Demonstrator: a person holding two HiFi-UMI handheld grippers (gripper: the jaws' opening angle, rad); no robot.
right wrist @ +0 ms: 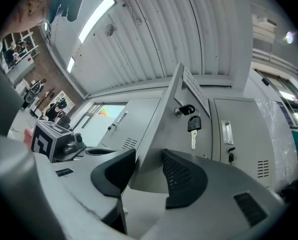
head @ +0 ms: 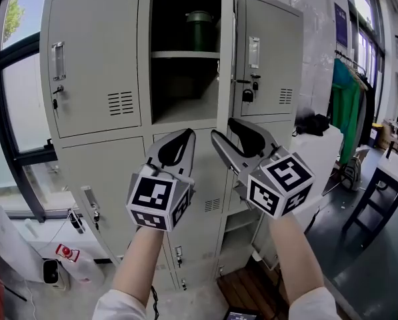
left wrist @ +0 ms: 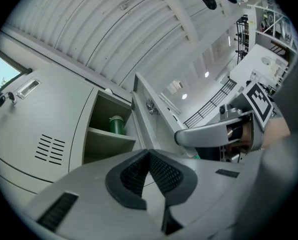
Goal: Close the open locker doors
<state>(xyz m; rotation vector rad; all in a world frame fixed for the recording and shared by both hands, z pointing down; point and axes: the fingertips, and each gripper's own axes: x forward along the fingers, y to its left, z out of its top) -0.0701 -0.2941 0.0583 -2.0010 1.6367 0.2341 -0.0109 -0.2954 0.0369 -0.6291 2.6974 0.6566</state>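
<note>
While the right gripper (right wrist: 149, 156) holds its jaws apart, the open locker door (right wrist: 161, 114) stands edge-on just ahead, in line with the gap. The left gripper (left wrist: 149, 156), alongside, is closed pad against pad.

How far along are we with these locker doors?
Done: upper left door and upper right door look shut. In hand: open right gripper straddles the middle door, unclamped. Left: that door stands wide open; a lower compartment also looks open.
</note>
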